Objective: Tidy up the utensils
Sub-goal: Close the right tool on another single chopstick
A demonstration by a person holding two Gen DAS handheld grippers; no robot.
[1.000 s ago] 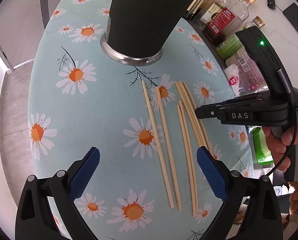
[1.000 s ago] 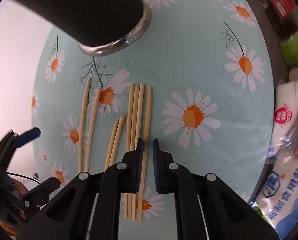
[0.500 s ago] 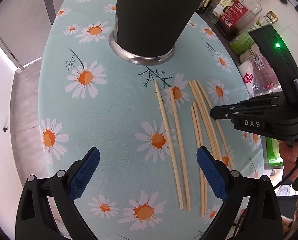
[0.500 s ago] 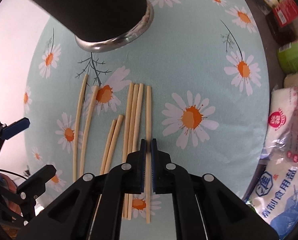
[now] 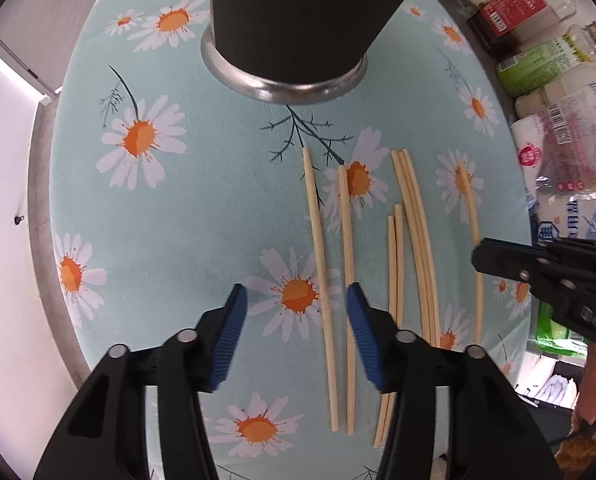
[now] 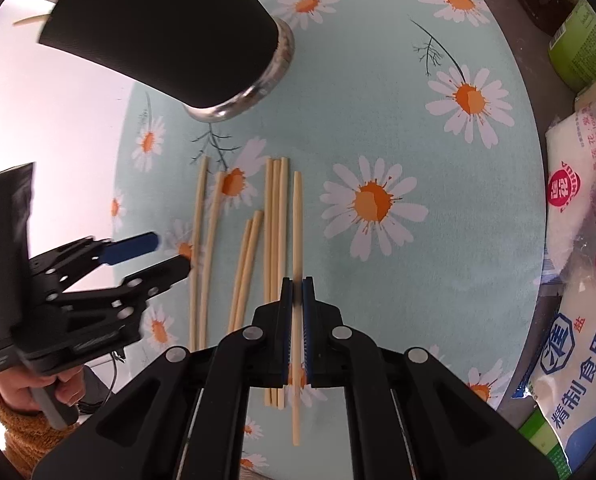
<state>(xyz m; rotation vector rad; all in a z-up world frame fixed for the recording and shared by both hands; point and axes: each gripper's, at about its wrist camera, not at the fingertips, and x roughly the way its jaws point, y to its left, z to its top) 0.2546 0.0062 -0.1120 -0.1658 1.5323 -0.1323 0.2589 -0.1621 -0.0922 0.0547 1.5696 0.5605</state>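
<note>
The left gripper (image 5: 295, 322) is standing spread over two pale wooden chopsticks (image 5: 330, 276) lying near the black metal-rimmed holder cup (image 5: 293, 28), gripping nothing. Five more chopsticks (image 6: 271, 264) are lying loose beside them on the daisy-print tablecloth (image 6: 378, 100). The right gripper (image 6: 296, 294) is clamping a single chopstick (image 6: 296, 236). Judged progress: early. Salt bags (image 6: 578, 280) are crowding the cup's right, not obstructing.
</note>
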